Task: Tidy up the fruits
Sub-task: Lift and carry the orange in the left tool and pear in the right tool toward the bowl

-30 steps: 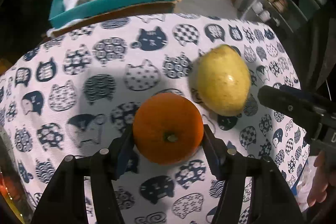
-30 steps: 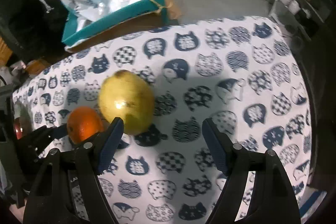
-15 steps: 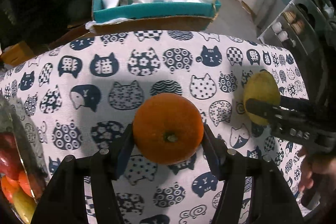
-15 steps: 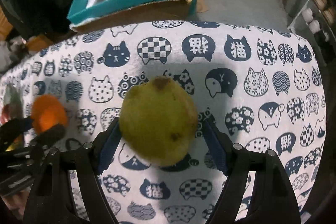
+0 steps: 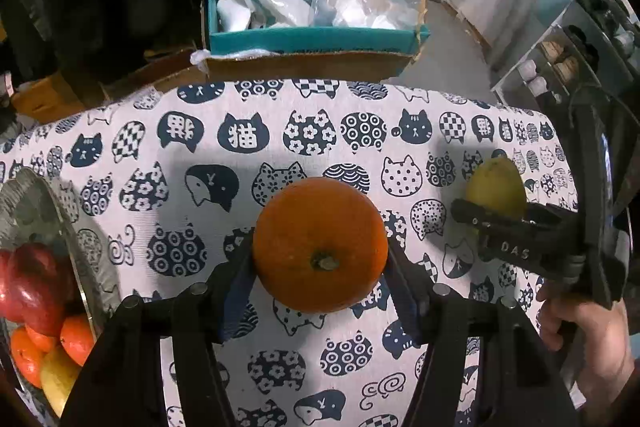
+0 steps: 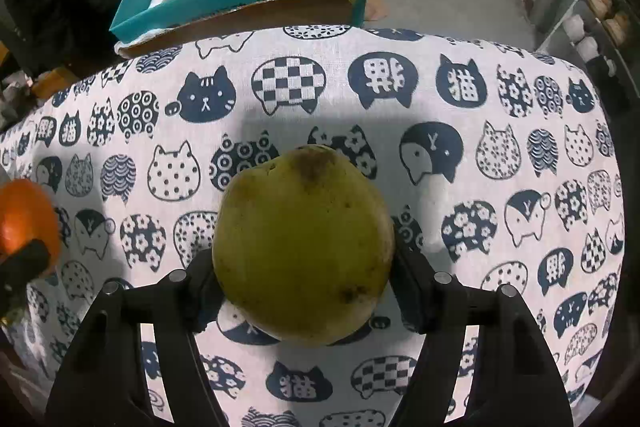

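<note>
Cat-print cloth (image 6: 500,99); yellow-green pear (image 6: 304,247), brown blotches, jaws closing.

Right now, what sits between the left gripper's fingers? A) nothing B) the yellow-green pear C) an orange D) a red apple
C: in the left wrist view the orange sits between the left gripper fingers, both pads against its sides; the pear is off at the right gripper.

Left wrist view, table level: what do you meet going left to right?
Glass bowl holding fruit, then the orange clamped in the left gripper, then the yellow-green pear between the closing jaws of the right gripper, then the person's hand.
</note>
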Tool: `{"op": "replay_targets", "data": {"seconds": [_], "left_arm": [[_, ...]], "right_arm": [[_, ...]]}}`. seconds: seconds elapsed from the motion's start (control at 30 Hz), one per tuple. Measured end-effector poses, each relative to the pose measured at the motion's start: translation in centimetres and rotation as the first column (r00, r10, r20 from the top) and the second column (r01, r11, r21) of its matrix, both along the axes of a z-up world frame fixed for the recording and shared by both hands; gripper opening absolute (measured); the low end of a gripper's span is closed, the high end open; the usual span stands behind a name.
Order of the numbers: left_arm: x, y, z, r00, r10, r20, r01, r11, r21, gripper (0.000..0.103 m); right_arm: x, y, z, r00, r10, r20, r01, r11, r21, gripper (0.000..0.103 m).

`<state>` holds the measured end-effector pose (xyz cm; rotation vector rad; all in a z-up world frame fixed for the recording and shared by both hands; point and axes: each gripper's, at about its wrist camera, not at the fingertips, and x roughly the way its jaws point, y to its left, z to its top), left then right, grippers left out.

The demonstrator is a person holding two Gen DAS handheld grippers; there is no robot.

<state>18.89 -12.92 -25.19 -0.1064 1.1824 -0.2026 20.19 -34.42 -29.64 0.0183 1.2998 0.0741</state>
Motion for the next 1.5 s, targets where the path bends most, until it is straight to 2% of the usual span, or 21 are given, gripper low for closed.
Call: {"op": "replay_targets", "data": {"seconds": [0.33, 0.77, 1.2, 1.5], "left_arm": [[-2.0, 1.9, 2.5, 0.998, 0.038, 0.049, -0.037, 0.999, -0.01, 0.063], [-5.6, 3.5, 7.1, 0.99, 0.052, 0.134, -0.052, 0.999, -0.005, 0.063], [-8.8, 6.0, 12.3, 0.971, 0.082, 0.224, -0.077, 0.997, -0.032, 0.063], [-10.8, 8.1, 15.1, 0.952, 0.105, 0.287, -0.1, 0.994, -0.032, 0.063]], "right_arm": [[-3.0, 0.0, 2.7, 0.996, -0.02, 0.082, 0.021, 1.0, -0.011, 0.07], [-6.3, 1.2, 9.8, 0.978, -0.006, 0.209, 0.007, 1.0, -0.004, 0.07], [-9.0, 3.5, 17.8, 0.933, 0.034, 0.359, -0.048, 0.998, 0.029, 0.07], [-10.4, 5.6, 21.4, 0.903, 0.076, 0.424, -0.107, 0.993, 0.049, 0.07]]}}
